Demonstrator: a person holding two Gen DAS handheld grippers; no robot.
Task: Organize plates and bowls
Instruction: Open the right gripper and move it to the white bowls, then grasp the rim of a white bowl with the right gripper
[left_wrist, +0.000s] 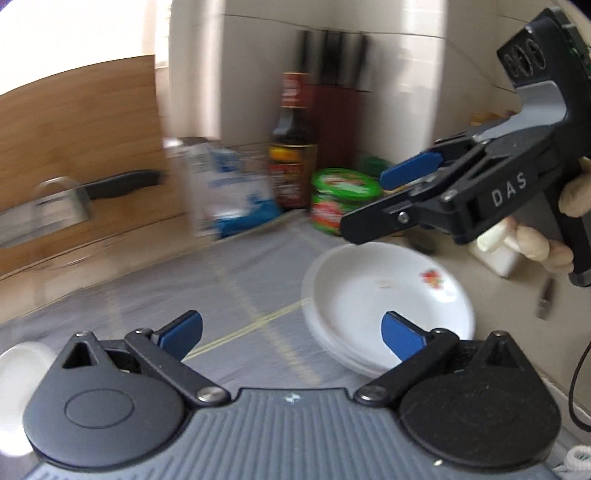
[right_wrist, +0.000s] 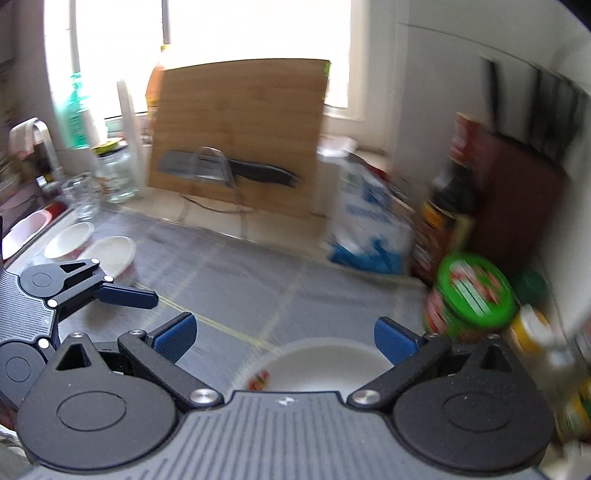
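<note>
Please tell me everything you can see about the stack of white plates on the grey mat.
The stack of white plates lies flat on the grey mat, near the green-lidded jar. The plates look like glossy ceramic or melamine, round and shallow; how many there are is unclear. The top one shows a small red flower print near its rim and a faint mark in the middle. Nothing rests on it, and neither gripper touches the stack.

"DAS" on R gripper (left_wrist: 397, 184); jar labels likely illegible
</note>
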